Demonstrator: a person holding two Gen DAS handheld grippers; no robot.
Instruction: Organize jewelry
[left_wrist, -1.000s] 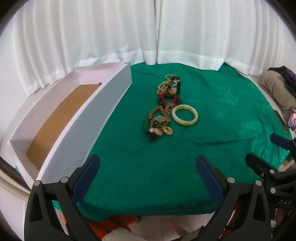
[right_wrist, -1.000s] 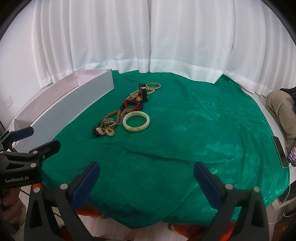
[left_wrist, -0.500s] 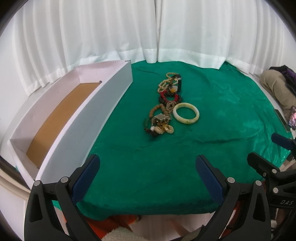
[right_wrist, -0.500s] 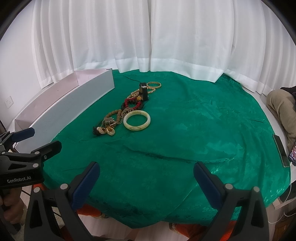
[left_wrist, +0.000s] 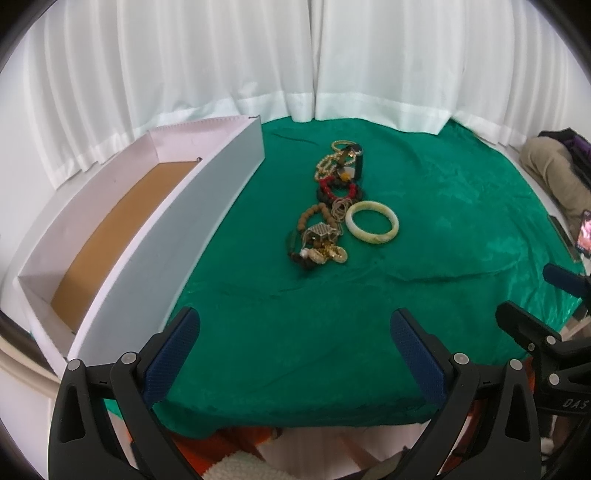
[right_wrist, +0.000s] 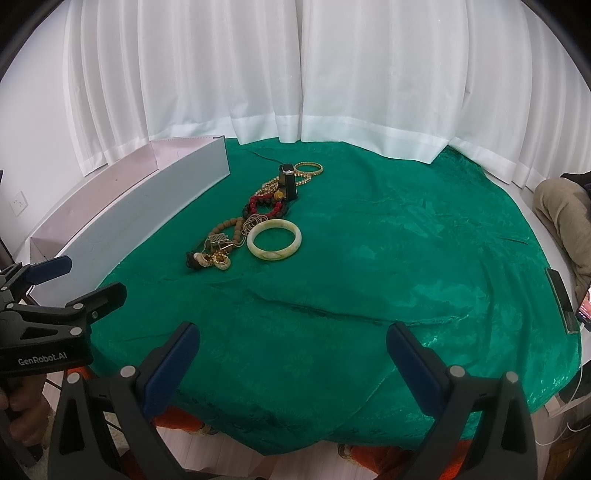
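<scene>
Since a second ago both cameras have crept slightly forward toward the table; the jewelry sits a little lower in each view, and nothing on the cloth has shifted.

A round table is covered by a green satin-like cloth, shiny and creased, with a long wrinkle running across its near half. White pleated curtains hang behind the far edge. Along the table's left edge lies a long, shallow white box with stiff card walls and a bare brown cardboard floor.

The jewelry pile lies in a loose line from mid-table toward the far edge, well apart from both grippers. The pale jade-colored bangle at its right side looks rigid, smooth, probably slippery and breakable; pinching across its band seems the safest hold. Beside it are wooden bead strands, a red and dark bead bracelet, thin gold bangles and a tangle of small gold pieces. These look light and limp and are likely to drag their neighbors when lifted.

The left gripper hovers over the near edge, its blue ribbed pads wide apart and holding nothing. The right gripper is likewise spread wide and empty.
</scene>
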